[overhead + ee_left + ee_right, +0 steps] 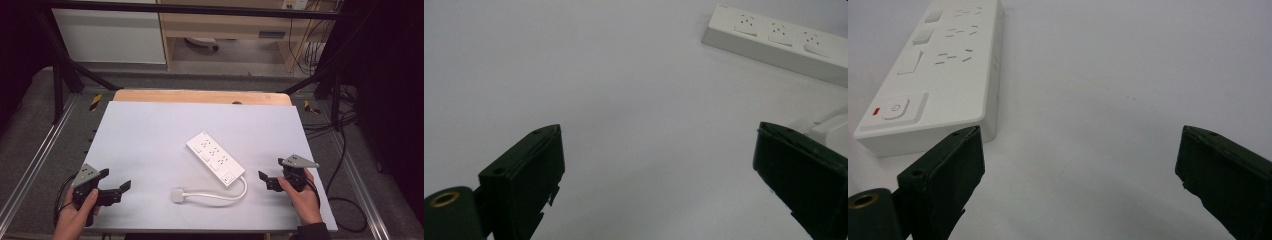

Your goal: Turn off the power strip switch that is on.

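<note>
High view, power strip (pixel 215 158), cord (pixel 220 195), table (pixel 150 135)

No words, brand names or numbers can be read anywhere. The one clear sign is on the white power strip (pixel 938 70), at the left of the right gripper view: a round power symbol printed on its switch button (pixel 895 108), with a small red mark (pixel 877 111) just left of it on the same end panel. The strip's socket faces carry only slots and pin holes, no lettering. In the high view, at the upper middle of the frame, a small grey plate (pixel 272 34) sits on the wooden furniture behind the table, but whatever is on it is too small to read.
</note>
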The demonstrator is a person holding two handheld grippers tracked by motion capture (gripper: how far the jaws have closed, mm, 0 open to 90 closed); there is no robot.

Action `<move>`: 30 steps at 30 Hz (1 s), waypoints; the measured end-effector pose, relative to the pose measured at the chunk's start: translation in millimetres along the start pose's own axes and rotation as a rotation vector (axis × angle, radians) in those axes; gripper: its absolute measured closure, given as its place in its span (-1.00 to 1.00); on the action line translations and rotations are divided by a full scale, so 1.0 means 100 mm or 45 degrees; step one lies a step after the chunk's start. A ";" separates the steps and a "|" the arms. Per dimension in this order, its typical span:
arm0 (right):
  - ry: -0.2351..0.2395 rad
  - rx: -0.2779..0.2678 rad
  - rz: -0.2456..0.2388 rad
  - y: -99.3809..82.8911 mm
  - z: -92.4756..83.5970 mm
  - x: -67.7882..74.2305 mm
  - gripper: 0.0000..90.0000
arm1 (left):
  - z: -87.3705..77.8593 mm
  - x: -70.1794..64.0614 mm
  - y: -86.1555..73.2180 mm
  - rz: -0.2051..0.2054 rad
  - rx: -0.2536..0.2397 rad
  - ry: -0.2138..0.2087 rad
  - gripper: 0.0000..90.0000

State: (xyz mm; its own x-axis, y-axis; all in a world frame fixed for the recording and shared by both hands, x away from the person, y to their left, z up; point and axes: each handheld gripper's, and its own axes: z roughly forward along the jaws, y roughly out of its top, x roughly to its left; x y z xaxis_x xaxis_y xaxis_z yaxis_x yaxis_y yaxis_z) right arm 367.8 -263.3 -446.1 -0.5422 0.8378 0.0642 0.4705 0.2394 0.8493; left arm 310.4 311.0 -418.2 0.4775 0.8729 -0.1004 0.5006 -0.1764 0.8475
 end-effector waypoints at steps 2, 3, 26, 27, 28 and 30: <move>0.001 0.011 -0.001 0.00 0.00 0.01 -0.88 | 0.00 0.00 0.00 -0.001 0.002 -0.003 -0.86; 0.001 0.011 -0.001 0.00 0.00 0.01 -0.88 | 0.00 0.00 0.00 0.000 0.004 -0.004 -0.86; 0.000 0.002 0.008 0.08 -0.13 0.04 -0.87 | 0.01 0.00 0.00 0.001 0.005 -0.008 -0.85; 0.002 -0.007 0.009 0.10 -0.15 0.06 -0.87 | 0.01 0.00 0.00 0.001 0.006 -0.008 -0.85; 0.005 -0.009 0.009 0.11 -0.16 0.07 -0.88 | 0.01 -0.01 0.00 0.003 0.006 -0.006 -0.85; 0.005 -0.011 0.007 0.12 -0.17 0.08 -0.88 | 0.01 -0.01 0.00 0.003 0.007 -0.007 -0.85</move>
State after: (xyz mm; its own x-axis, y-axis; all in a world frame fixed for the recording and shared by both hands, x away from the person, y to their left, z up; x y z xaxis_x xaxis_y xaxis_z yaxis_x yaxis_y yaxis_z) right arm 357.3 -262.0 -426.7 -0.5422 0.8372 0.0710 0.4674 0.2303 0.8535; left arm 310.8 309.9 -419.1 0.4827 0.8699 -0.1016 0.5033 -0.1806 0.8451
